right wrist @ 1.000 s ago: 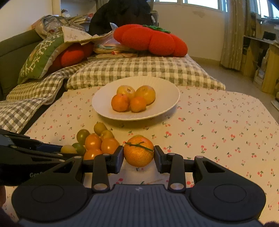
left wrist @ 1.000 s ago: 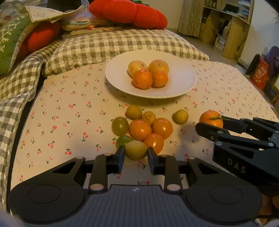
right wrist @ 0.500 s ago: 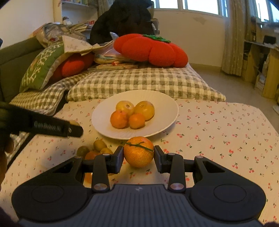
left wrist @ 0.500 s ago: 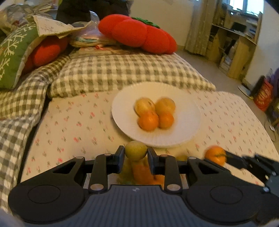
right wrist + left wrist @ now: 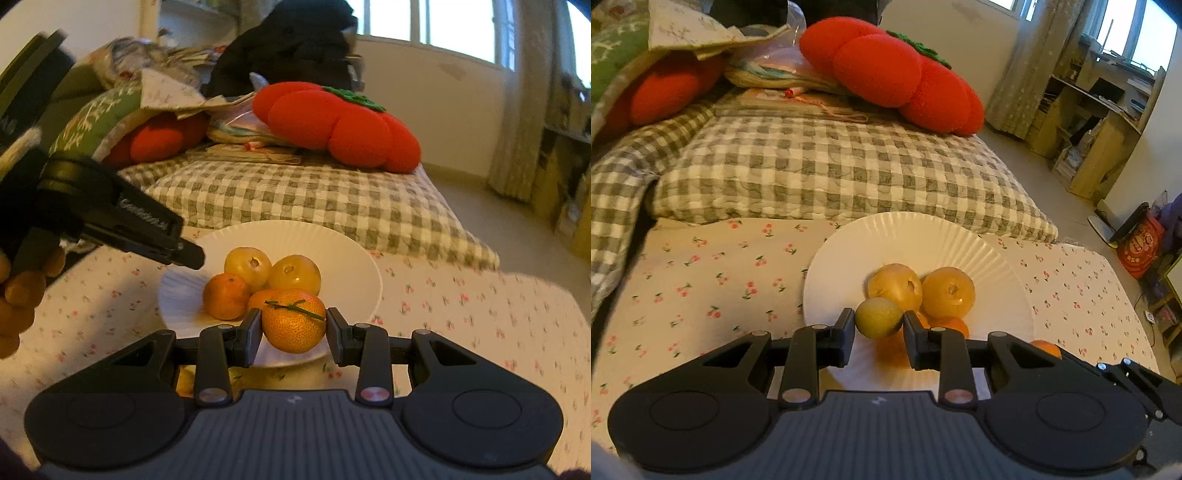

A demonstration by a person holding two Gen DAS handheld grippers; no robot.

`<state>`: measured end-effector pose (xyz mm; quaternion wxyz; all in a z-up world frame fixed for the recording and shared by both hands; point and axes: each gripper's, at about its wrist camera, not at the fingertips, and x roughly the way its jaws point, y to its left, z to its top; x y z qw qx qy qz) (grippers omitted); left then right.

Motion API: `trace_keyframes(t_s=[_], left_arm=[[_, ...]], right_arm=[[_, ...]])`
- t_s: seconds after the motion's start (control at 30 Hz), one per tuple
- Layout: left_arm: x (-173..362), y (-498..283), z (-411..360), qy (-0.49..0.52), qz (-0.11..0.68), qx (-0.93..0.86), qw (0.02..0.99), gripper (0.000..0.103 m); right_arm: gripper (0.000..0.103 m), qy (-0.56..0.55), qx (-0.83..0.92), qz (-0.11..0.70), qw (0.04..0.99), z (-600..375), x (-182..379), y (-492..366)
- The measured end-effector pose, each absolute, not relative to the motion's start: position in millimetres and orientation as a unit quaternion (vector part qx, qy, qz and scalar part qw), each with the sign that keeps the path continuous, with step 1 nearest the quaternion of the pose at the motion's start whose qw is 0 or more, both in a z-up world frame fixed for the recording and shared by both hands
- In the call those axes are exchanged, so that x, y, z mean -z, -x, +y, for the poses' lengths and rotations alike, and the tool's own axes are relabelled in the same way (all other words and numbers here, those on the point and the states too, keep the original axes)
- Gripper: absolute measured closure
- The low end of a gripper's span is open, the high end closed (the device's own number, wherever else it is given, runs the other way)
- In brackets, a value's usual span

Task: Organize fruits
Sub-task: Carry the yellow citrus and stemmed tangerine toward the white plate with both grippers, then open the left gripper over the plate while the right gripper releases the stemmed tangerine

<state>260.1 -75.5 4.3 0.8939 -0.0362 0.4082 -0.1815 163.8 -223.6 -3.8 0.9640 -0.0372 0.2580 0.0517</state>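
My left gripper [image 5: 880, 325] is shut on a small yellow-green fruit [image 5: 879, 318] and holds it above the near part of the white plate [image 5: 960, 240]. My right gripper [image 5: 294, 328] is shut on an orange with a green stem [image 5: 293, 320] over the plate's near rim [image 5: 354, 254]. The plate holds two yellow fruits [image 5: 947, 291] and two small oranges [image 5: 225, 296]. The left gripper's fingers [image 5: 147, 236] show over the plate's left side in the right wrist view. The right gripper's orange [image 5: 1046, 348] peeks out at the lower right of the left wrist view.
The plate sits on a cherry-print cloth [image 5: 701, 280]. Behind it lie a grey checked quilt [image 5: 831, 173], a red tomato-shaped cushion [image 5: 897, 77] and a green pillow [image 5: 99, 122]. A wooden shelf [image 5: 1100, 122] stands at the far right. The fruit pile on the cloth is hidden.
Both grippers lifted their fruits off the cloth and moved forward over the plate. The fruit pile on the cloth dropped out of view beneath them.
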Motion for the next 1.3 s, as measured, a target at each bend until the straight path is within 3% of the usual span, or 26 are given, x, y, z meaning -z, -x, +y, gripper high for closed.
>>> trace_keyframes(t_s=[0.7,1.07,1.3], left_arm=[[20.7,-289.0,-61.0,0.100,0.415,0.215,0.878,0.078],[17.9,-285.7,-55.8,0.100,0.415,0.228,0.875,0.077],[6.1,-278.1,-48.0,0.111,0.413,0.228,0.875,0.067]], right_arm=[[0.069,0.057,-0.064,0.279,0.956,-233.5,24.7,-202.8],[0.068,0.003,-0.060,0.265,0.962,-246.3,19.7,-182.5],[0.065,-0.032,-0.062,0.264,0.962,-250.2,15.3,-165.0]])
